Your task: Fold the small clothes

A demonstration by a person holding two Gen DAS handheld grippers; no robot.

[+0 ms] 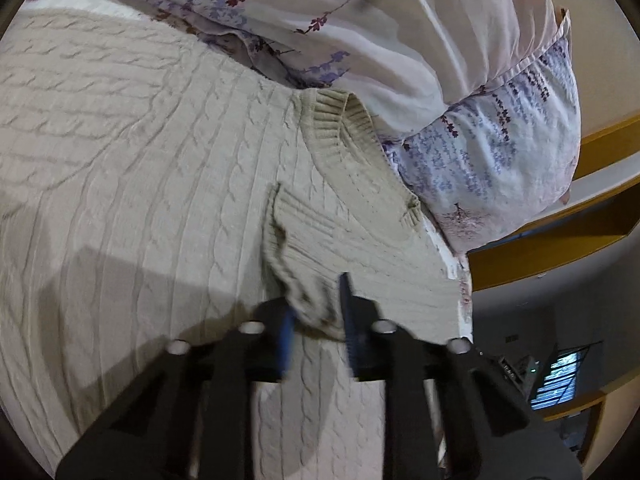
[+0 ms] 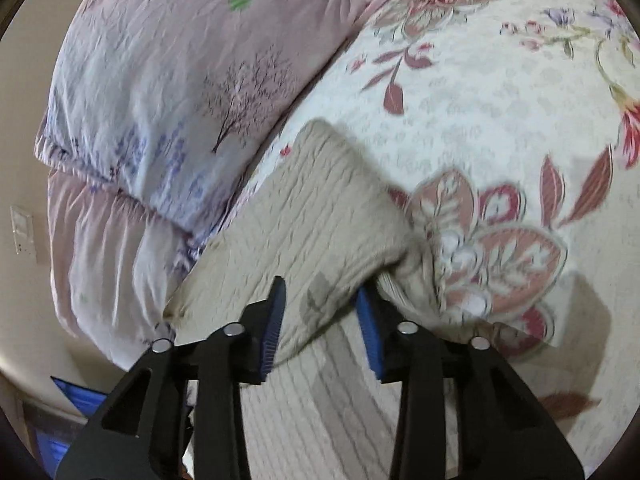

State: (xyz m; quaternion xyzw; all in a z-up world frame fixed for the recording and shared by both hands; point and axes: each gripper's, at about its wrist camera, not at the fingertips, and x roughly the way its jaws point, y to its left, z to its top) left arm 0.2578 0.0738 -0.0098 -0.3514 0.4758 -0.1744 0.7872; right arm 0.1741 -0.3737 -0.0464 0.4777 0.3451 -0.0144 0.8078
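While the beige cable-knit sweater [image 1: 140, 152] lies spread flat on the bed, the left gripper [image 1: 318, 312] has its jaws closed on a ribbed cuff [image 1: 308, 280] of one sleeve, which is folded over the body of the garment. The knit is bunched between the two blue pads, and both press on it. The ribbed neckline [image 1: 340, 120] lies beyond the cuff, close to a pillow [image 1: 500, 168] with a print of purple flowers.

From the right wrist view, the right gripper [image 2: 320, 320] holds its jaws partly apart around a folded part of the same sweater [image 2: 320, 216]. The fabric lies between the blue pads; this view is blurred, and I cannot tell if they really press on it. The folded part rests on a floral bedspread [image 2: 500, 120], beside a pink pillow [image 2: 180, 80] with a tree print.
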